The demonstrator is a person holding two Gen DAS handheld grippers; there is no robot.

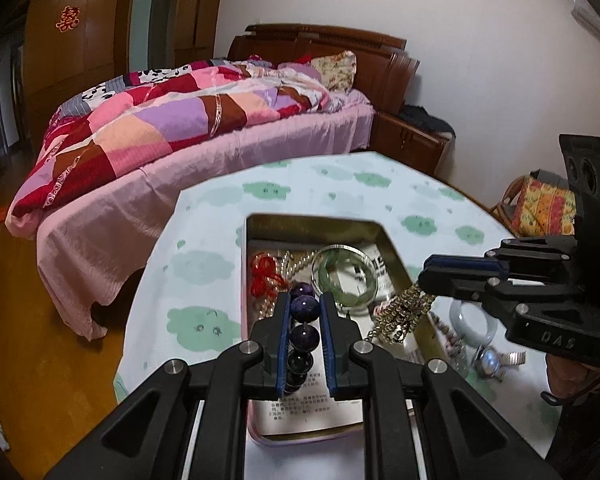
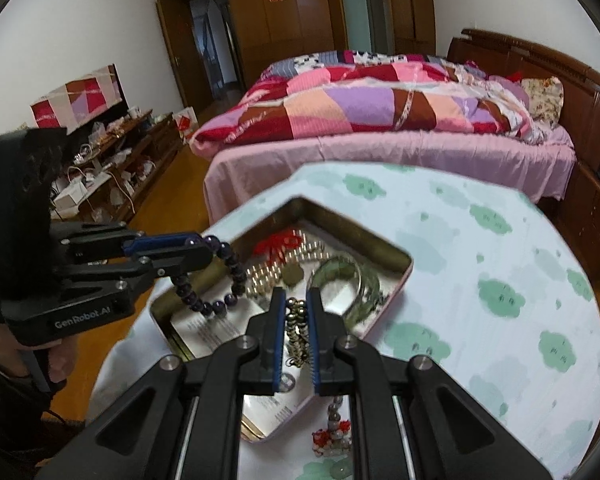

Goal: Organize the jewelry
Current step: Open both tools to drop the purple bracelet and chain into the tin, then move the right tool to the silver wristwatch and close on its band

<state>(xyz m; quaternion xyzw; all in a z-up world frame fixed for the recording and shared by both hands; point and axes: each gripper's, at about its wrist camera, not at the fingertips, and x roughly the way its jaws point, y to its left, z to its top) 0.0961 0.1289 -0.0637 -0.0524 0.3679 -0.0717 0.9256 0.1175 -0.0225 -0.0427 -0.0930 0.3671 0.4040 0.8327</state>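
An open metal tin (image 1: 312, 222) lies on the table and holds a green jade bangle (image 1: 342, 280), a red knot ornament (image 1: 262, 276) and a pearl string. My left gripper (image 1: 305, 301) is shut on a purple bead bracelet (image 1: 304, 336), which it holds over the tin's near half. In the right wrist view the bracelet (image 2: 220, 280) hangs as a loop from the left gripper (image 2: 206, 247). My right gripper (image 2: 295, 300) is shut on a brass bead chain (image 2: 297, 328) above the tin (image 2: 340, 222). The chain (image 1: 404, 312) dangles over the tin's right rim.
A pale bangle (image 1: 468, 316) and a wristwatch (image 1: 496, 360) lie on the green-cloud tablecloth (image 1: 204, 280) right of the tin. A red-and-white beaded ornament (image 2: 332, 440) lies near the front edge. A bed (image 1: 220, 152) stands just beyond the table, and a cluttered sideboard (image 2: 112, 160) along the far wall.
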